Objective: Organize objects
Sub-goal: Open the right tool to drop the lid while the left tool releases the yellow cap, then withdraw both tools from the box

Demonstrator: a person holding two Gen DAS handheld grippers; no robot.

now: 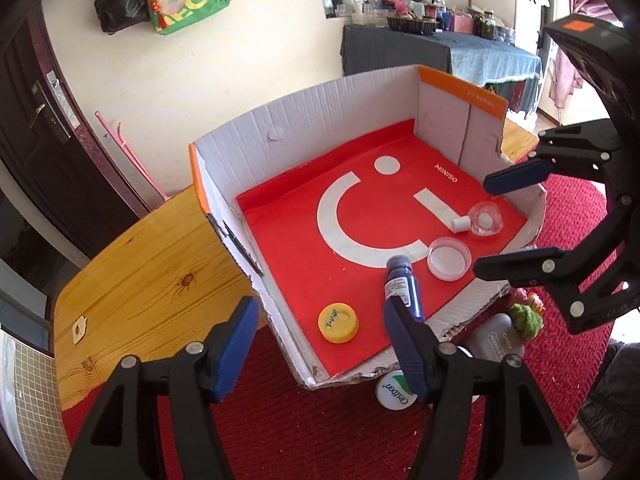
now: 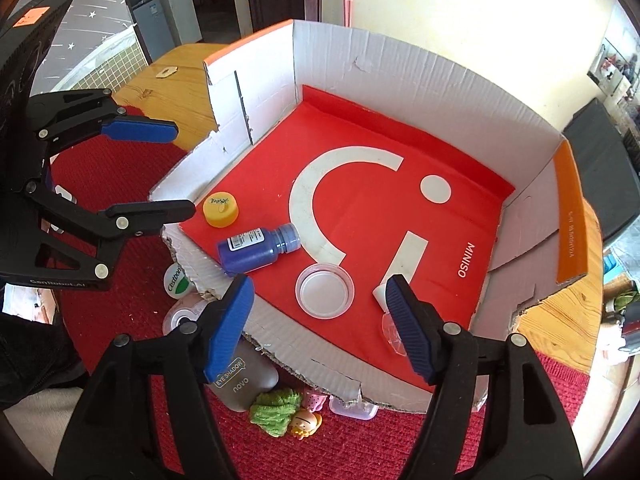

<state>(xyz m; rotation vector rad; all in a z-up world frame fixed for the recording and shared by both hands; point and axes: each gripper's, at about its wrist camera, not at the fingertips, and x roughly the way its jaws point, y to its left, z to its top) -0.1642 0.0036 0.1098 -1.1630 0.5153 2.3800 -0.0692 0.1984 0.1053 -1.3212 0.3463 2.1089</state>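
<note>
A cut-down cardboard box (image 1: pixel 320 120) (image 2: pixel 400 64) lined with a red bag holds a yellow cap (image 1: pixel 338 322) (image 2: pixel 221 209), a blue bottle (image 1: pixel 400 284) (image 2: pixel 256 250) lying on its side, a clear round lid (image 1: pixel 449 258) (image 2: pixel 324 290) and a small clear flask (image 1: pixel 486 220) with a white stopper. My left gripper (image 1: pixel 320 312) (image 2: pixel 183 169) hovers open over the box's near corner, above the yellow cap, with nothing in it. My right gripper (image 2: pixel 320 284) (image 1: pixel 484 226) stands open above the clear lid, also without a load; its finger hides most of the flask.
The box sits on a red mat (image 1: pixel 300 432) over a wooden table (image 1: pixel 140 260). On the mat beside the box's low torn wall lie a Cestbon lid (image 2: pixel 176 280), a grey eye-shadow case (image 2: pixel 248 384), a green plush (image 2: pixel 276 404) and a small toy (image 2: pixel 306 422).
</note>
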